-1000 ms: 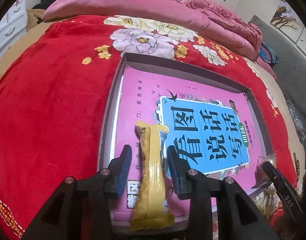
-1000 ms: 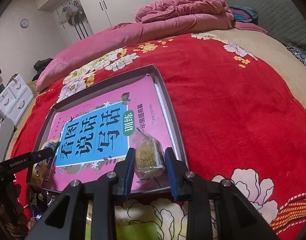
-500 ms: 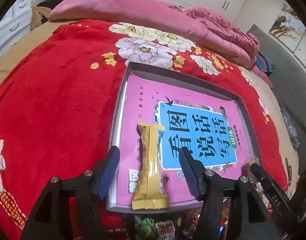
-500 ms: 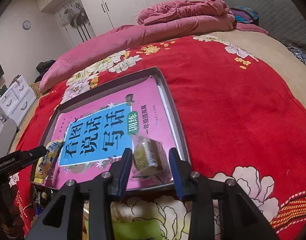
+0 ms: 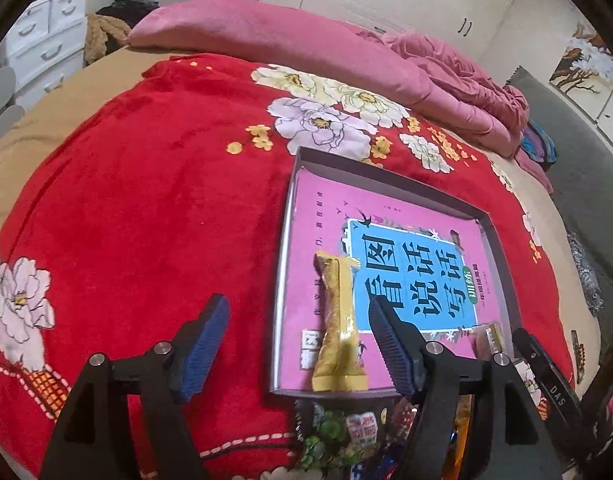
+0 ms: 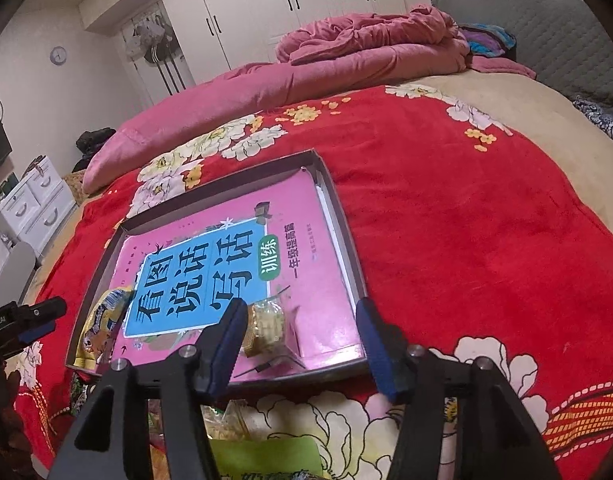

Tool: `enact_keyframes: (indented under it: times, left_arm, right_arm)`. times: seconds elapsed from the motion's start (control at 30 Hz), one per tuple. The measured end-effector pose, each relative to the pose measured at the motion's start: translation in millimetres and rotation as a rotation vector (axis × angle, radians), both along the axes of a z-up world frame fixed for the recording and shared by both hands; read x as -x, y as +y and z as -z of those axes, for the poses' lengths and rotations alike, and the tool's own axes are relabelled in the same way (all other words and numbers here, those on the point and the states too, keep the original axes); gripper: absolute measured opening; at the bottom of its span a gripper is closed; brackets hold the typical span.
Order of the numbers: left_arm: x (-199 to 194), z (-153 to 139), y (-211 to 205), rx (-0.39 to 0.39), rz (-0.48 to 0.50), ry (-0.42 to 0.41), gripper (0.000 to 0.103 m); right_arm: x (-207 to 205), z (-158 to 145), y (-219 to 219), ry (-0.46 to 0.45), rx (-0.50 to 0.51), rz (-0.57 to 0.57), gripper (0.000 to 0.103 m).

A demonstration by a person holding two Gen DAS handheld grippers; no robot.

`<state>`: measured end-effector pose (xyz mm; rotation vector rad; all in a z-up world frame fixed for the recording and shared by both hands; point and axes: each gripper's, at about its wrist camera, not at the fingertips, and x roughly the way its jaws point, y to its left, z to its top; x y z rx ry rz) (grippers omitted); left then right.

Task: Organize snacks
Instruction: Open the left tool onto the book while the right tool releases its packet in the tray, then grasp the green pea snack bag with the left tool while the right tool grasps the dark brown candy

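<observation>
Two snacks, a yellow bar [image 5: 338,328] and a clear-wrapped cake [image 6: 266,326], lie in the tray [image 6: 342,216], both grippers' jaws just opened and empty, more packets [image 5: 346,436] waiting below.

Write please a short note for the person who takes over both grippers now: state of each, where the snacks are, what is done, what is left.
Left gripper: jaws open, just been opening, holding nothing; the yellow snack bar lies free on the pink book at the tray's near left edge.
Right gripper: jaws open, just been opening; the clear-wrapped snack lies free on the book, near the tray's front right.
Done: two snacks placed in the tray.
Left: the pile of snacks on the red blanket in front of the tray.
</observation>
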<state>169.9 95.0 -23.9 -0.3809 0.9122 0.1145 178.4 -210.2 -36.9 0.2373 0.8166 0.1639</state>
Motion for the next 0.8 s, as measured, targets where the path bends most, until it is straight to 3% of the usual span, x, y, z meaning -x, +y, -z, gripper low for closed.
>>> enact_keyframes:
  times: [0.5,0.8]
  left_arm:
    - [35,-16,-3,-0.013,0.029,-0.011,0.076]
    - [49,-12,-7,-0.026,0.054,0.02,0.076]
  right_arm:
    - [29,-26,-15,-0.044,0.02,-0.016,0.065]
    - [48,-29,-25,-0.005,-0.015,-0.03,0.066]
